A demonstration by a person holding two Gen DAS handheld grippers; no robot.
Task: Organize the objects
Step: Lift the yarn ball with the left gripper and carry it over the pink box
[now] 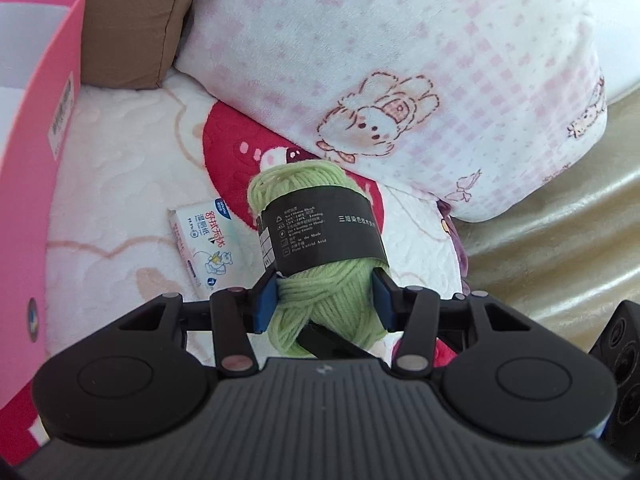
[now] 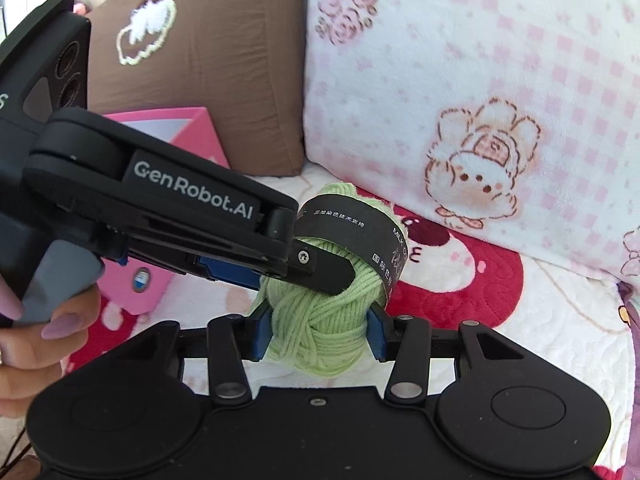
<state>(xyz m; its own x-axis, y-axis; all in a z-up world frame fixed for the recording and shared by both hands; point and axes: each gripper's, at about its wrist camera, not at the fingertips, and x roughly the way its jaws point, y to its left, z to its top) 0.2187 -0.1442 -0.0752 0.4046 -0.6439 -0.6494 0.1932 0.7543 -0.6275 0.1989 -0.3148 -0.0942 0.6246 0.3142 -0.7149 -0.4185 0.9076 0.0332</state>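
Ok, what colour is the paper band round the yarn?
Black with white print, wrapped round the light green yarn; the band shows best in the left wrist view.

Light-green yarn ball (image 1: 320, 300) with black label band (image 1: 320, 232); pink box (image 1: 36, 160); brown cushion (image 2: 208, 80); pink-checked bunny pillow (image 1: 400, 60).

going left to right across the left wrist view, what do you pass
pink box → wet wipes packet → green yarn ball held in the left gripper → bunny-print pillow → gold fabric
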